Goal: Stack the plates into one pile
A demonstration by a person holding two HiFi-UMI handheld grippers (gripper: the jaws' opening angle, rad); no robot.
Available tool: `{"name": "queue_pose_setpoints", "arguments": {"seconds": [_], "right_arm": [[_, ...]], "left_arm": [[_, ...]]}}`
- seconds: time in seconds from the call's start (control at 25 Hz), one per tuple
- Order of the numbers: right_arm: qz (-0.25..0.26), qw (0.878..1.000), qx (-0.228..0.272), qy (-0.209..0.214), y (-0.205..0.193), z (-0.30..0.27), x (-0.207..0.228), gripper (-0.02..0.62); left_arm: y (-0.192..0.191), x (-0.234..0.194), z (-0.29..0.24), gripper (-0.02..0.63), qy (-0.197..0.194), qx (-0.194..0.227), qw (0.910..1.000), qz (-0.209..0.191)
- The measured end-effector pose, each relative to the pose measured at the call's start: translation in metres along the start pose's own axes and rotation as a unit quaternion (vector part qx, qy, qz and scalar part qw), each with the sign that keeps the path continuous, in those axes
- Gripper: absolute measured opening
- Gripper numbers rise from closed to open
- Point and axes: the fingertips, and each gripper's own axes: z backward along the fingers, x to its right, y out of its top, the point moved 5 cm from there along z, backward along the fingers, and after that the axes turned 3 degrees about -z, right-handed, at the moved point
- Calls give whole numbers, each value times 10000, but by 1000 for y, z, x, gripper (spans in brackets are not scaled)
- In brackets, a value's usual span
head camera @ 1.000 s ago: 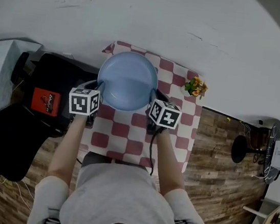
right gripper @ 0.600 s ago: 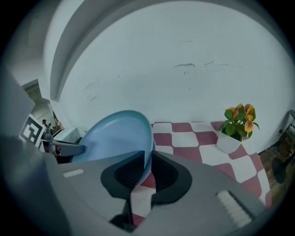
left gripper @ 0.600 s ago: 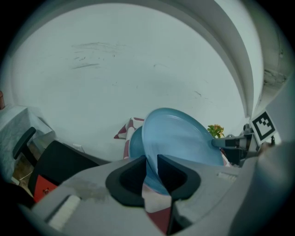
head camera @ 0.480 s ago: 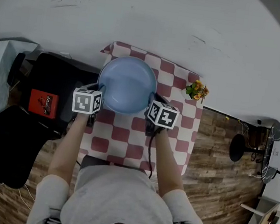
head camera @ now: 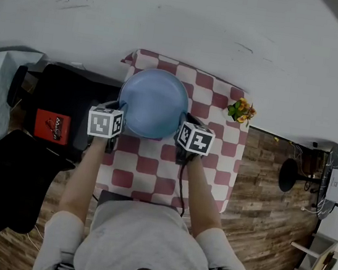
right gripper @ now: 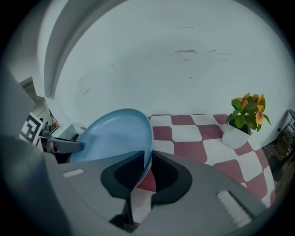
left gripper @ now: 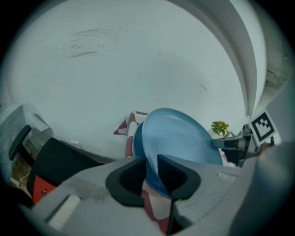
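"Two grippers, state?"
"Left gripper [left gripper: 152, 168] and right gripper [right gripper: 146, 168] each clamped on the blue plate [head camera: 153, 103], at opposite rim edges."
"Plate attitude?"
"Round, so no long axis. Face up, between the grippers, over the checked cloth [head camera: 152, 166]."

Soft, even and rather dim light fills all three views with a greyish cast, leaving no hard shadows and no glare, only a faint sheen on the blue plate [head camera: 153, 103]. Strong wide-angle distortion bows the white wall [head camera: 184, 27] into a curve, and both gripper views fade to black at their corners. The nearest foreground there is blurred, while the checked cloth [right gripper: 193, 133] stays fairly sharp.
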Motion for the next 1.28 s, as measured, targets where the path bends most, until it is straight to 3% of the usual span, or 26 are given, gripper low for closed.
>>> {"name": "queue_pose_setpoints", "arguments": {"seconds": [0.72,1.28], "right_arm": [[-66,9996,-222,-174,-6,-17,3,60],[153,9989,-265,-349,-7,-21,-3,69]], "left_arm": [[12,-6,-11,110,-70,130,9989,-447],[13,0,-13,211,-283,244,9967,-722]]}}
